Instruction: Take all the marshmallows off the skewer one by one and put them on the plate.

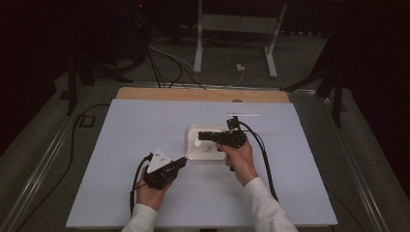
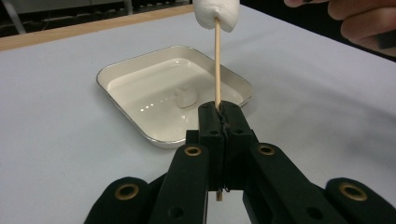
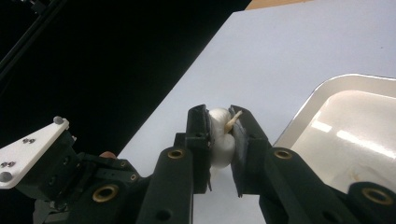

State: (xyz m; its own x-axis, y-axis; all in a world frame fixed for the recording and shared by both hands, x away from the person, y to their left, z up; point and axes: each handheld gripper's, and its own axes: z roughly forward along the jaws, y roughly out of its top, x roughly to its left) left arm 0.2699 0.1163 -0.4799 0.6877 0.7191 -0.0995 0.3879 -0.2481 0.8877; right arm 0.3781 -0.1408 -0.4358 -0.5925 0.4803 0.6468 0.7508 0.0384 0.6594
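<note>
Left hand-held gripper (image 2: 219, 116) clamps the skewer (image 2: 217, 65) upright near the tray (image 2: 140, 126) at the surface's middle; right hand-held gripper (image 3: 219, 133) squeezes the marshmallow (image 3: 220, 140), apparently for threading.

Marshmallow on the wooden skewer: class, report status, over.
Left gripper shut on thin wooden skewer. Right gripper shut on white marshmallow. White enamel tray alongside, nothing blocking.

Hidden and cropped parts

The marshmallow (image 2: 215, 14) is cut off at twelve o'clock in the left gripper view; its sides hide between the right gripper (image 3: 224, 135) jaws.
</note>
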